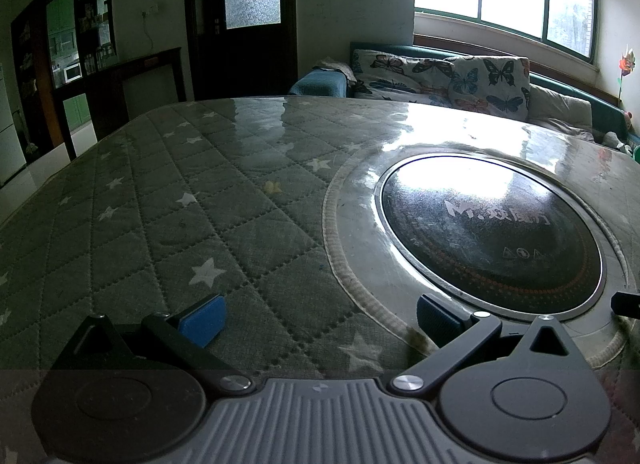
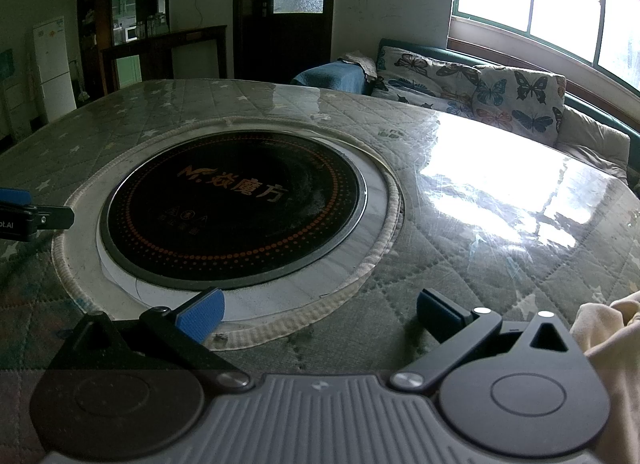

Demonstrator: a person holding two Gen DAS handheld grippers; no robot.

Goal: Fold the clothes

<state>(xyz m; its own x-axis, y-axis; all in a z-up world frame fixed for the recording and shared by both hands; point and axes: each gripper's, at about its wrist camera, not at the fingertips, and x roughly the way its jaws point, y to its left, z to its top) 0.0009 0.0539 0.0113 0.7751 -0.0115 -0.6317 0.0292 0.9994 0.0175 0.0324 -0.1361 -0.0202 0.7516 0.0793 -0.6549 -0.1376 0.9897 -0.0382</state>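
Note:
A cream-coloured garment (image 2: 612,336) lies bunched at the right edge of the right wrist view, just right of my right gripper (image 2: 316,314). That gripper is open and empty, low over the table near the front rim of the round black cooktop (image 2: 232,208). My left gripper (image 1: 320,318) is open and empty, over the green quilted star-pattern table cover (image 1: 160,224), left of the cooktop (image 1: 492,236). The left gripper also shows at the left edge of the right wrist view (image 2: 24,212). No garment shows in the left wrist view.
The table cover lies under glossy clear plastic (image 2: 500,192) with window glare. A sofa with butterfly cushions (image 1: 440,76) stands behind the table under the window. A dark cabinet (image 1: 132,80) and a door (image 1: 248,16) stand at the back left; a white fridge (image 2: 52,68) is farther left.

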